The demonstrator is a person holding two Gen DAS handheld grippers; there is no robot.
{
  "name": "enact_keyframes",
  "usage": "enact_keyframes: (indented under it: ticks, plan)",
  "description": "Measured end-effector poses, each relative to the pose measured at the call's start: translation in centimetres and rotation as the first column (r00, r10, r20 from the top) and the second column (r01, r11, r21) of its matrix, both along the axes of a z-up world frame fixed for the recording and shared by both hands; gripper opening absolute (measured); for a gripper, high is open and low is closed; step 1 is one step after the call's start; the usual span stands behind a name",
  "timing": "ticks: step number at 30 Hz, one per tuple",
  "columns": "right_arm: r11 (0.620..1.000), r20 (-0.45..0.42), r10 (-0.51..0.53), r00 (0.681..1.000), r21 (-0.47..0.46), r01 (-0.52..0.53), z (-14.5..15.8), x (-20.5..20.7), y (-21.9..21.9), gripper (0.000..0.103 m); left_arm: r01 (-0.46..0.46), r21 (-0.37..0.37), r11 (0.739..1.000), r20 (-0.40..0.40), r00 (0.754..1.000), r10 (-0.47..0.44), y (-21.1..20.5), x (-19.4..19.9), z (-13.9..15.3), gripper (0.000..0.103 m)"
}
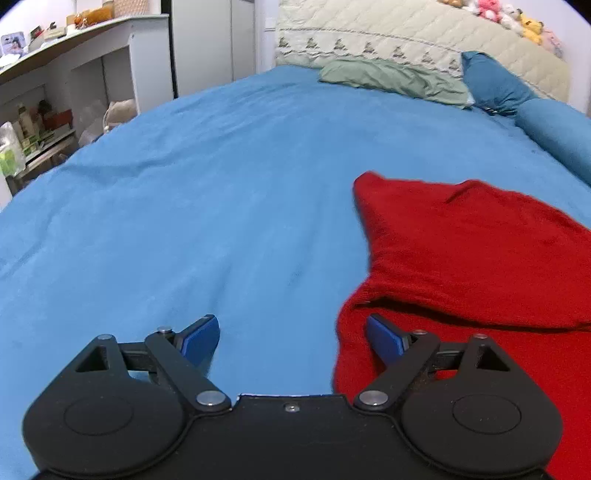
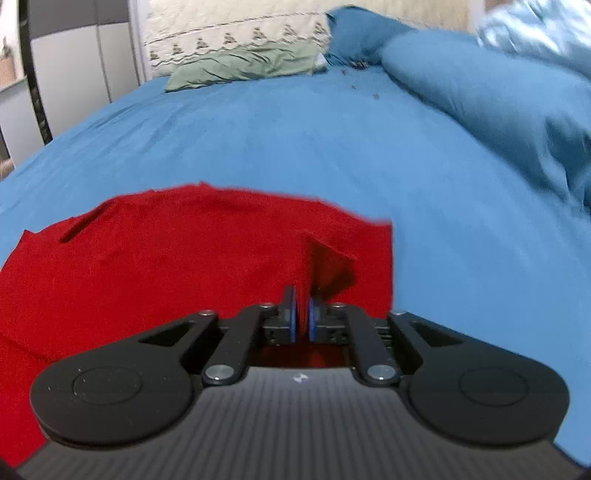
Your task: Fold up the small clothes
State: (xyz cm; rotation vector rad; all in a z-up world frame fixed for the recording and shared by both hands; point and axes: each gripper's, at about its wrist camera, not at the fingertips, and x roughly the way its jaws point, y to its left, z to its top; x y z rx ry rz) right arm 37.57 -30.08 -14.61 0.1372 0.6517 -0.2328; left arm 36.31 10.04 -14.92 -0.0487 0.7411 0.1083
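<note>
With the right hand-held gripper (image 2: pixel 302 314) pinching the red sweater (image 2: pixel 166 266), bring the wide-open, empty left hand-held gripper (image 1: pixel 291 338) onto the hem at 3 o'clock.

Red knit garment (image 1: pixel 472 251) on plain blue bed sheet (image 1: pixel 221 184); sage-green pillow (image 1: pixel 391 79); cream quilted headboard (image 1: pixel 406 29); black tongs (image 1: pixel 293 341), blue pads (image 1: pixel 201 338).

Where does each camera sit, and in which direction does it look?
Left wrist: on the left gripper, jaws open, facing up the blue bed sheet towards the pillows, red garment at right.
Right wrist: on the right gripper, shut on the red garment, same direction.
Shared: garment, sheet, green pillow.
</note>
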Motion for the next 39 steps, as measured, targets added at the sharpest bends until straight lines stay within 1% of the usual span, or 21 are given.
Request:
enact_keyframes:
  ticks: [1, 2, 3, 4, 6, 7, 8, 10, 12, 16, 19, 22, 24, 26, 27, 29, 32, 34, 36, 37, 39]
  plan:
    - [1.000, 0.008, -0.013, 1.000, 0.011, 0.013, -0.2, -0.8, -0.3, 0.040, 0.021, -0.007, 1.000, 0.019, 1.000, -0.020, 0.0, -0.2, 0.5, 0.090]
    - [1.000, 0.016, -0.023, 1.000, 0.013, 0.023, -0.2, -1.4, -0.4, 0.058, 0.050, -0.014, 0.999, 0.050, 0.998, -0.049, -0.3, -0.4, 1.3, 0.091]
    - [1.000, 0.038, -0.025, 0.999, 0.005, 0.025, 0.0, -2.3, -0.4, 0.066, 0.077, -0.017, 0.997, 0.076, 0.994, -0.075, -0.7, -0.2, 2.0, 0.092]
    - [1.000, 0.067, -0.018, 0.998, -0.015, 0.019, 0.3, -3.5, -0.2, 0.077, 0.102, -0.016, 0.995, 0.098, 0.990, -0.100, -1.2, 0.2, 2.7, 0.096]
    - [0.998, 0.130, 0.001, 0.991, -0.070, 0.008, 1.3, -5.2, 0.7, 0.090, 0.173, -0.016, 0.985, 0.125, 0.978, -0.170, -2.6, 1.6, 3.7, 0.098]
    - [0.996, 0.156, 0.022, 0.987, -0.086, -0.009, 1.8, -5.5, 1.0, 0.101, 0.205, -0.019, 0.979, 0.128, 0.971, -0.201, -3.2, 2.6, 4.0, 0.098]
    - [0.995, 0.172, 0.054, 0.984, -0.093, -0.038, 2.1, -5.2, 1.2, 0.103, 0.227, -0.024, 0.974, 0.132, 0.966, -0.222, -3.7, 3.3, 4.2, 0.098]
    - [0.988, 0.173, 0.135, 0.976, -0.095, -0.120, 2.3, -4.2, 1.9, 0.103, 0.270, -0.045, 0.962, 0.142, 0.955, -0.261, -4.8, 4.8, 4.3, 0.098]
    - [0.982, 0.138, 0.172, 0.975, -0.097, -0.160, 1.9, -2.8, 2.4, 0.103, 0.303, -0.065, 0.951, 0.140, 0.946, -0.292, -5.3, 5.8, 4.0, 0.098]
    - [0.989, 0.061, 0.146, 0.987, -0.043, -0.144, -0.4, -0.2, 1.7, 0.103, 0.354, -0.028, 0.935, 0.134, 0.928, -0.347, -5.4, 7.6, 2.4, 0.098]
    - [0.991, 0.056, 0.137, 0.989, -0.003, -0.137, -1.7, 0.5, 0.9, 0.103, 0.357, -0.050, 0.933, 0.123, 0.929, -0.349, -4.9, 9.0, 0.6, 0.098]
    - [0.988, 0.060, 0.155, 0.986, -0.033, -0.153, -1.8, -0.3, 1.5, 0.103, 0.366, -0.093, 0.926, 0.124, 0.927, -0.354, -4.4, 10.7, -0.7, 0.098]
    - [0.987, 0.060, 0.161, 0.985, -0.038, -0.159, -1.9, -0.5, 1.0, 0.103, 0.358, -0.082, 0.930, 0.101, 0.931, -0.350, -4.3, 11.9, -1.3, 0.098]
    - [0.987, 0.063, 0.161, 0.985, -0.024, -0.160, -2.0, -0.3, 0.7, 0.103, 0.323, -0.058, 0.945, 0.074, 0.945, -0.318, -4.1, 12.9, -1.7, 0.098]
    - [0.987, 0.064, 0.160, 0.985, -0.017, -0.160, -2.0, -0.4, 0.6, 0.103, 0.304, -0.076, 0.950, 0.055, 0.952, -0.301, -3.6, 13.6, -2.1, 0.100]
    - [0.987, 0.061, 0.161, 0.985, -0.011, -0.161, -1.9, -0.1, 0.6, 0.103, 0.288, -0.134, 0.948, 0.062, 0.957, -0.282, -2.6, 14.0, -2.1, 0.101]
    - [0.987, 0.065, 0.160, 0.985, -0.018, -0.159, -1.4, -0.3, 0.8, 0.103, 0.275, -0.190, 0.942, 0.082, 0.961, -0.264, -1.9, 13.2, -0.8, 0.100]
    - [0.984, 0.100, 0.179, 0.979, -0.007, -0.179, -0.7, -0.9, 1.0, 0.103, 0.326, -0.192, 0.926, 0.152, 0.942, -0.300, -2.1, 11.9, 0.7, 0.100]
    - [0.983, 0.121, 0.182, 0.976, 0.000, -0.183, -0.3, -1.1, 1.2, 0.103, 0.389, -0.154, 0.909, 0.201, 0.913, -0.356, -2.8, 11.1, 1.7, 0.100]
    - [0.982, 0.128, 0.184, 0.975, 0.011, -0.187, -0.2, -1.1, 1.3, 0.103, 0.418, -0.138, 0.898, 0.204, 0.899, -0.387, -3.3, 11.3, 1.8, 0.101]
    - [0.982, 0.127, 0.180, 0.975, 0.027, -0.185, -0.4, -0.7, 1.3, 0.103, 0.415, -0.128, 0.901, 0.168, 0.904, -0.393, -3.7, 12.4, 1.0, 0.101]
